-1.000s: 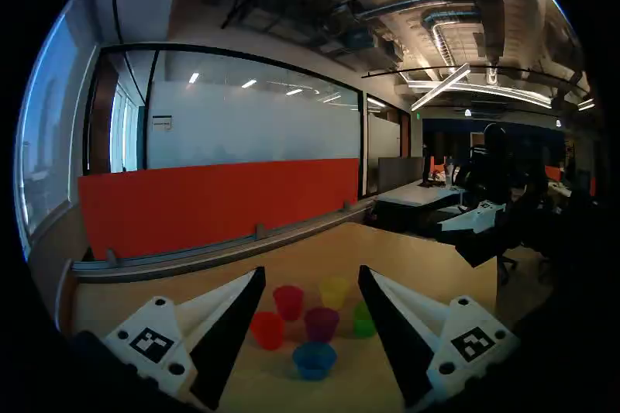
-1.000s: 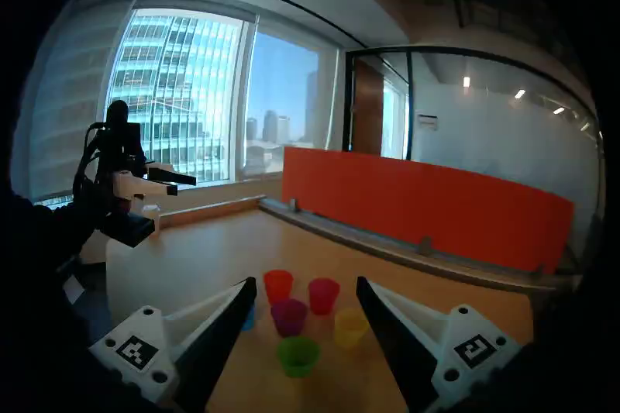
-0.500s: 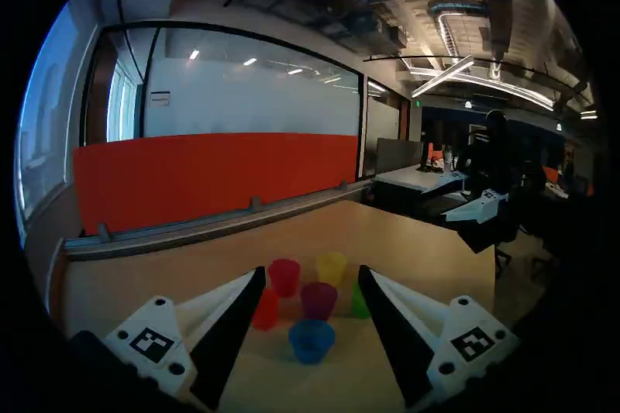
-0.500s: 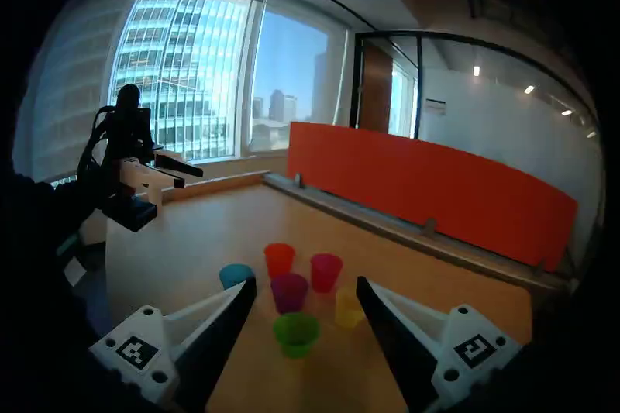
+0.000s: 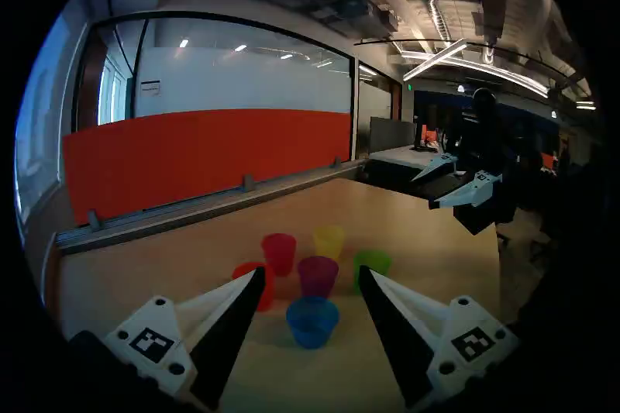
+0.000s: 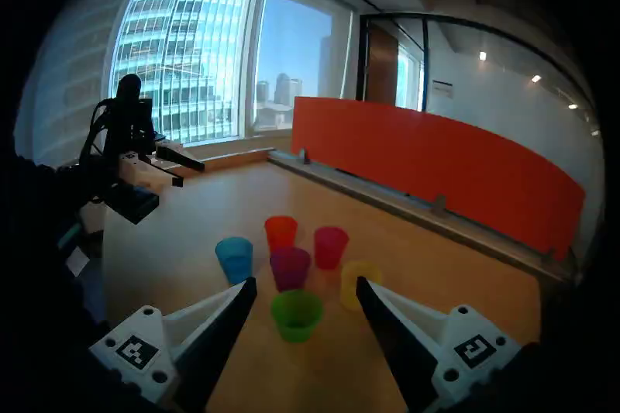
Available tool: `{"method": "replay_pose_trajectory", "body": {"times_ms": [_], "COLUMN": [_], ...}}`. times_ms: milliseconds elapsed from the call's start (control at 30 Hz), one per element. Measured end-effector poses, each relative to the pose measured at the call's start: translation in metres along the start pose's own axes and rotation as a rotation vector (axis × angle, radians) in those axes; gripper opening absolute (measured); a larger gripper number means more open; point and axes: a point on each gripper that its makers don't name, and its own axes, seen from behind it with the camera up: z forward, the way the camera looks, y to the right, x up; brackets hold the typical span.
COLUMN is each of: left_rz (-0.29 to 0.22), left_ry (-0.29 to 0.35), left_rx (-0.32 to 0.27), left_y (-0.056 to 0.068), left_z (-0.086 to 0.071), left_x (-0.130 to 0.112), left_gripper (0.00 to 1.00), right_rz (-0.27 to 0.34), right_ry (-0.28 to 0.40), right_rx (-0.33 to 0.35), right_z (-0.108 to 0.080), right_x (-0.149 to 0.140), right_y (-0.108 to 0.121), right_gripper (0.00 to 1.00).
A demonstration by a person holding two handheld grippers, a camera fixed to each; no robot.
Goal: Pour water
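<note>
our left gripper (image 5: 311,272) and right gripper (image 6: 304,283): fingers (image 5: 232,320) released, empty. cups (image 6: 291,267) crowd together; grabbing one may topple neighbours.

Both views low over table (image 5: 434,235), facing seemingly opposite ways; share cup cluster (image 5: 318,275).

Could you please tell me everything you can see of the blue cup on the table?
The blue cup is a small, tapered tumbler of translucent-looking plastic, standing upright, mouth up, on the wooden table. It sits at the edge of the group, beside the purple cup, nearest the left gripper. Nothing grips it; its contents cannot be told.
</note>
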Motion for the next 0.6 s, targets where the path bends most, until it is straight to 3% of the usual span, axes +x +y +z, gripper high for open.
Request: {"method": "replay_pose_trajectory", "body": {"times_ms": [600], "left_rz": [0.021], "left_ry": [-0.157], "left_rx": [-0.033], "left_y": [0.007], "left_z": [0.025], "left_x": [-0.076], "left_gripper": [0.89], "right_rz": [-0.016], "right_ry": [-0.107], "right_rx": [0.022], "right_z": [0.031], "right_x": [-0.056], "right_y": [-0.002], "right_gripper": [1.00]}}
